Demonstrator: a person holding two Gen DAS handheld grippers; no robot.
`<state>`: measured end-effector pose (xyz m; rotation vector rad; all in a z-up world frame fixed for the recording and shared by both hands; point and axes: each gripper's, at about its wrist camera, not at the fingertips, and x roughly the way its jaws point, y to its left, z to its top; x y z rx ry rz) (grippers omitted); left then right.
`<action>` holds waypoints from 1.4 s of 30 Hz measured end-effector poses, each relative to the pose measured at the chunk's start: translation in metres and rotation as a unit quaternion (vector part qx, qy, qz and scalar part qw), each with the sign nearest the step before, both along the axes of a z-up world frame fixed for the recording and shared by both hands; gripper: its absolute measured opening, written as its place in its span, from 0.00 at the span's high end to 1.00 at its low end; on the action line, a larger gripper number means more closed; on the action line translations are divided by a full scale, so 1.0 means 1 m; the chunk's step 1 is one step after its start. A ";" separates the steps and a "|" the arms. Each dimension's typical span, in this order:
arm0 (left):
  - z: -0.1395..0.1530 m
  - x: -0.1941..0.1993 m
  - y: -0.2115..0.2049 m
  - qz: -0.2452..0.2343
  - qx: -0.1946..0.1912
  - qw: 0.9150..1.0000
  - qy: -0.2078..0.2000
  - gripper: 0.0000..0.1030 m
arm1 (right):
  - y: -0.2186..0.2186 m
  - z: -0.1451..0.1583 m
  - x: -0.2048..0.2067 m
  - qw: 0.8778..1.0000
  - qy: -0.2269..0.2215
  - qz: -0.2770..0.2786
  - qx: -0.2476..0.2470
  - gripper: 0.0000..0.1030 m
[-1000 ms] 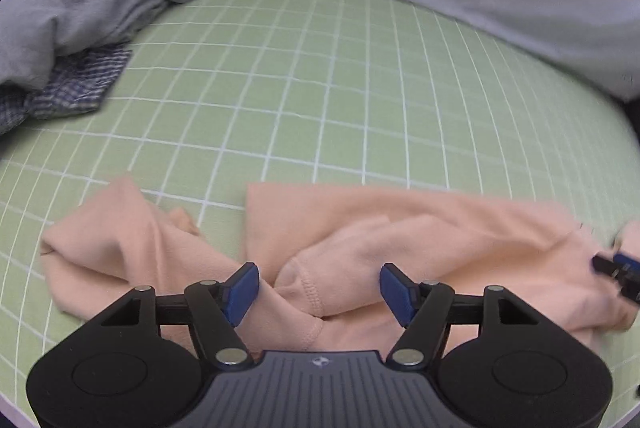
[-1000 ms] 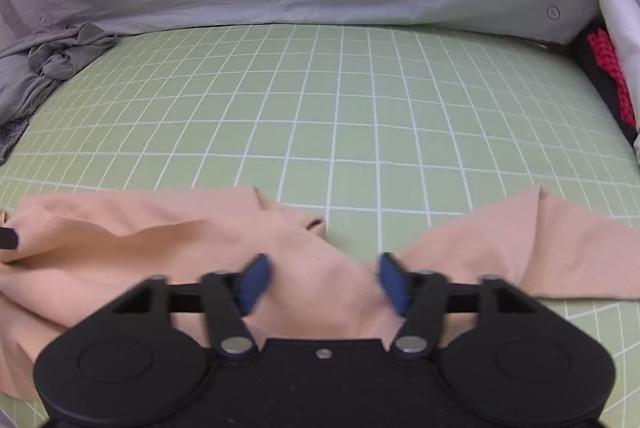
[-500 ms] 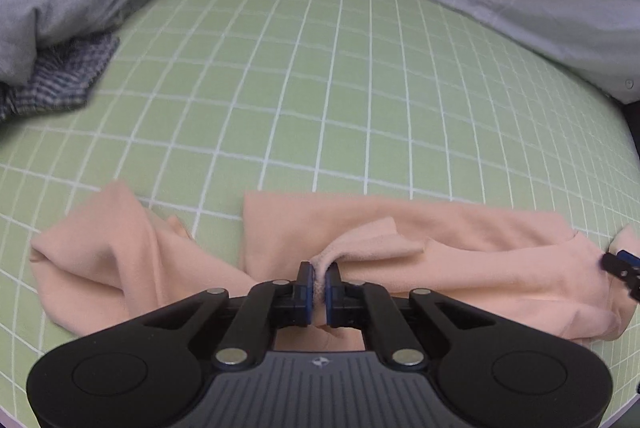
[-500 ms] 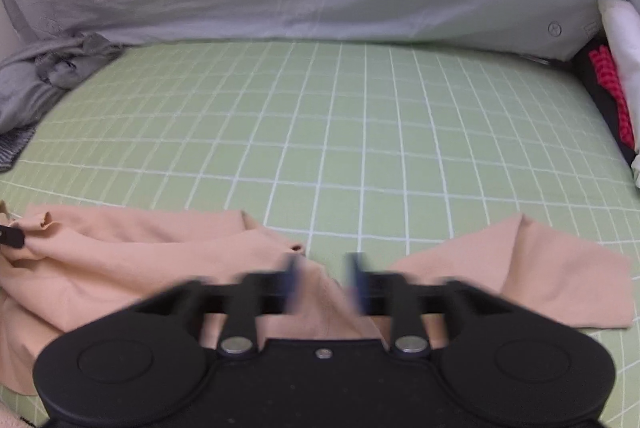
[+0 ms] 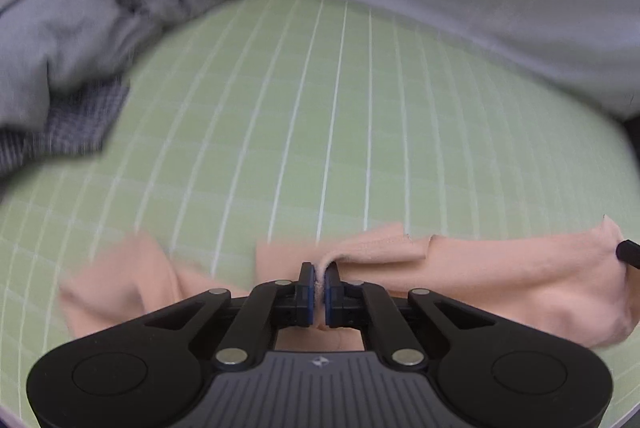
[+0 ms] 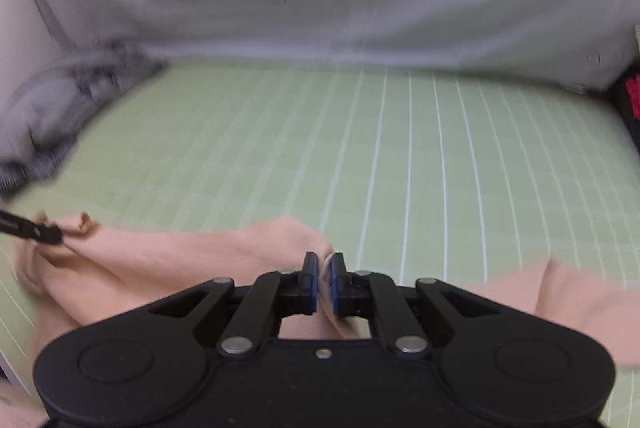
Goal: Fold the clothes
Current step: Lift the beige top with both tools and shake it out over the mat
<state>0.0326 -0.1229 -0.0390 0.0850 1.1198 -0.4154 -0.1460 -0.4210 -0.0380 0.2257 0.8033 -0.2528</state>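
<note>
Peach garment (image 5: 500, 268) pinched by both level tools (image 5: 319, 286) (image 6: 324, 282).

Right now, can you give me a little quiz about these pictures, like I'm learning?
1. True or false: the left gripper is shut on the peach shirt.
2. What colour is the mat: A green, B red, C blue?
3. Fill in: the right gripper has its jaws ____ on the shirt.

Key: 1 true; 2 A; 3 shut.
</note>
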 end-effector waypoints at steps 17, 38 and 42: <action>-0.012 0.077 0.019 0.108 -0.003 0.993 -0.042 0.40 | -0.054 -0.013 0.085 0.996 -0.006 -0.060 -0.071 0.34; -0.060 -0.081 0.084 0.068 0.012 0.995 0.076 0.94 | 0.044 -0.077 -0.085 0.989 0.109 -0.074 0.073 0.57; -0.052 -0.087 0.090 0.074 0.011 0.995 0.068 0.96 | 0.044 -0.074 -0.089 0.991 0.103 -0.074 0.052 0.96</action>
